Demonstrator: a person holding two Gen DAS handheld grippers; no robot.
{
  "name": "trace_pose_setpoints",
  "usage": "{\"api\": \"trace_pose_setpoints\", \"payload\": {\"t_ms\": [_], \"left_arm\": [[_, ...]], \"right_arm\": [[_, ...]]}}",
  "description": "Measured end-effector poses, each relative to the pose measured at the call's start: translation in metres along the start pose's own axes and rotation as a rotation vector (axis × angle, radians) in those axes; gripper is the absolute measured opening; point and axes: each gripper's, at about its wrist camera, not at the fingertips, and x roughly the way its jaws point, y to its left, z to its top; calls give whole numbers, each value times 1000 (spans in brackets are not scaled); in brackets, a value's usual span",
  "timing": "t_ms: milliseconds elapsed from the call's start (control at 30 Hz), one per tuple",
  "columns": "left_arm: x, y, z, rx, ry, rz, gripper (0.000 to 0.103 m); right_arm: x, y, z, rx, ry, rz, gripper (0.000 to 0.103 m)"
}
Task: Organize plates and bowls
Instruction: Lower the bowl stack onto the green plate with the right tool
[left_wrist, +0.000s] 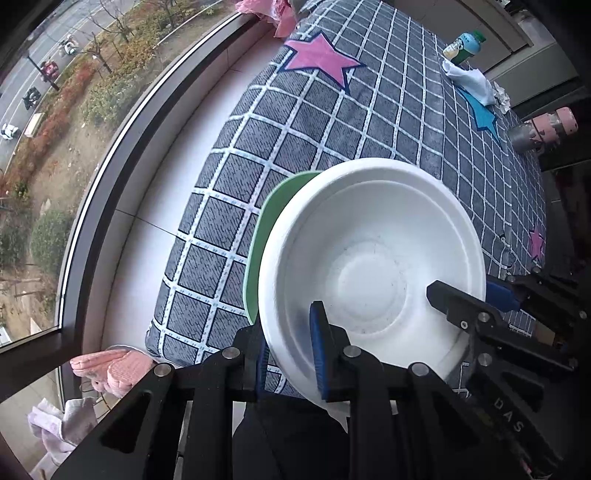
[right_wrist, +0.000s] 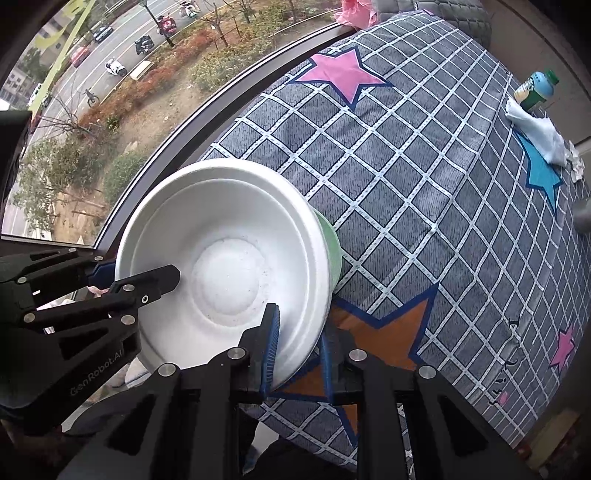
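The white bowl (left_wrist: 369, 266) sits at lower centre of the left wrist view, its near rim clamped between the pads of the left hand-held gripper (left_wrist: 291, 354). The right hand-held gripper (right_wrist: 295, 347) is clamped on the opposite rim, at lower centre of its own view. A green plate (left_wrist: 266, 236) shows beneath the bowl, over a checked bedspread (left_wrist: 295, 122). A bottle (left_wrist: 465, 46) and a white cloth (left_wrist: 472, 83) lie at upper right, well apart. The bowl holds nothing.
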Motion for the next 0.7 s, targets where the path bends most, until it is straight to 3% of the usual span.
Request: {"api": "trace_pose_setpoints", "payload": {"t_ms": [700], "left_arm": [[7, -2, 4, 27, 9, 24, 22]], "right_arm": [[10, 0, 2, 12, 38, 3, 22]]}}
